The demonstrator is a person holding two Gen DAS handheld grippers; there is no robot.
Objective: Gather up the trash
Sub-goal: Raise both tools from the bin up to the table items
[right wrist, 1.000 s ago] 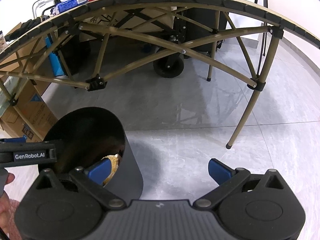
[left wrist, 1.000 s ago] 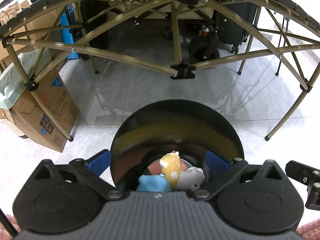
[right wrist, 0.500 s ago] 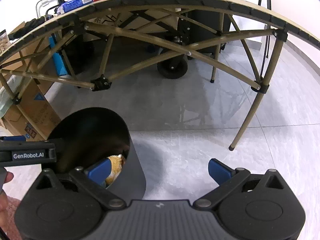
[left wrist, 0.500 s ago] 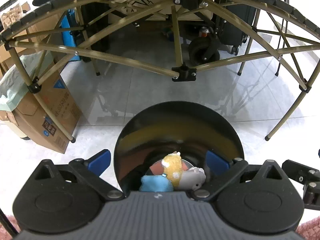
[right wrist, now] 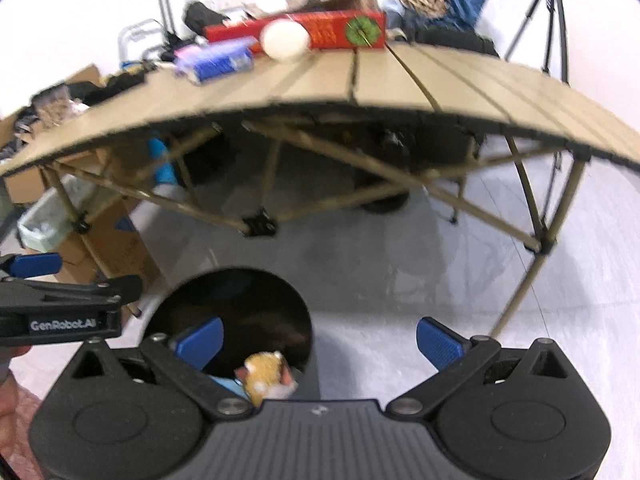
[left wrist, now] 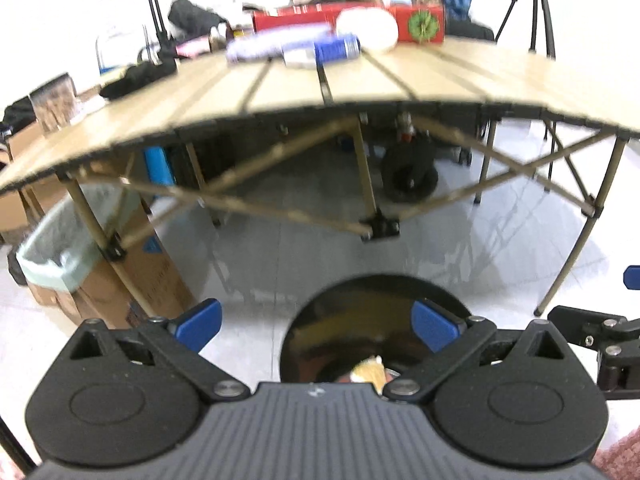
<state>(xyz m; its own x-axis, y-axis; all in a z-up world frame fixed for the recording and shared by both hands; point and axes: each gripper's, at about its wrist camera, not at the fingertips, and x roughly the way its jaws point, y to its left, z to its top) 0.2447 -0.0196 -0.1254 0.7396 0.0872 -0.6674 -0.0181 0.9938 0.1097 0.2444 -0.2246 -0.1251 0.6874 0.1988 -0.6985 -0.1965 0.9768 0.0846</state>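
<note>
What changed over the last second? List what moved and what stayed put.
Both cameras rose: the folding table was seen from beneath, and now its top shows, with the red box, blue can and white ball. The black bin sits lower and smaller in both views. Unchanged: left tool and right tool open and empty, trash in the bin, nothing grasped or released.
</note>
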